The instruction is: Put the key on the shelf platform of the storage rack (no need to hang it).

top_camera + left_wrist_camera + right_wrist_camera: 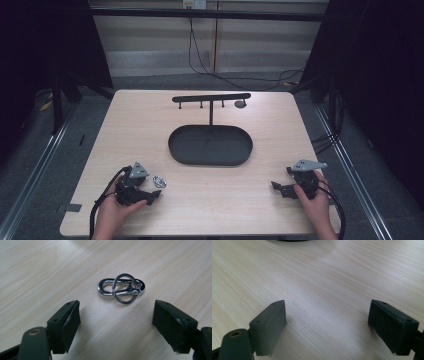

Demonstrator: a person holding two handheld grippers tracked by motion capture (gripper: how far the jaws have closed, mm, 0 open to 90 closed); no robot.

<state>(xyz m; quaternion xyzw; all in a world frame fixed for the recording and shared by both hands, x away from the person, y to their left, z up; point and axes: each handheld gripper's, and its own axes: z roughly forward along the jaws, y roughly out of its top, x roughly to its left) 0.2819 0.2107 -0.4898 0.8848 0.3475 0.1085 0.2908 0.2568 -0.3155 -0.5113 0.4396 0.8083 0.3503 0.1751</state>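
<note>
On the pale wooden table (150,120), a small shiny metal carabiner clip with a round split key ring threaded through it (121,288) lies flat near the front left part of the top, also seen in the high view (159,181) as a small glinting piece. The left gripper (150,194), black with a grey three-cornered plate on top and held in the person's left hand (112,212), sits low over the table just beside the clip, its tips pointing toward it. In the left gripper view its two black jaws stand wide apart with bare wood between them; the clip lies just ahead of the gap, roughly centred, touching neither pad. The right gripper (281,189), held in the person's right hand (315,202), rests near the front right corner, well apart from the clip, its tips pointing inward across the table. In the right gripper view its jaws are also spread wide, with nothing between them but wood grain. Toward the middle of the table stands a black oval metal tray (210,145) with a low rim, and from its far side a thin post rises to a black horizontal bar with short pegs hanging beneath it (211,98). The tray lies between the two grippers and farther from the person.
</note>
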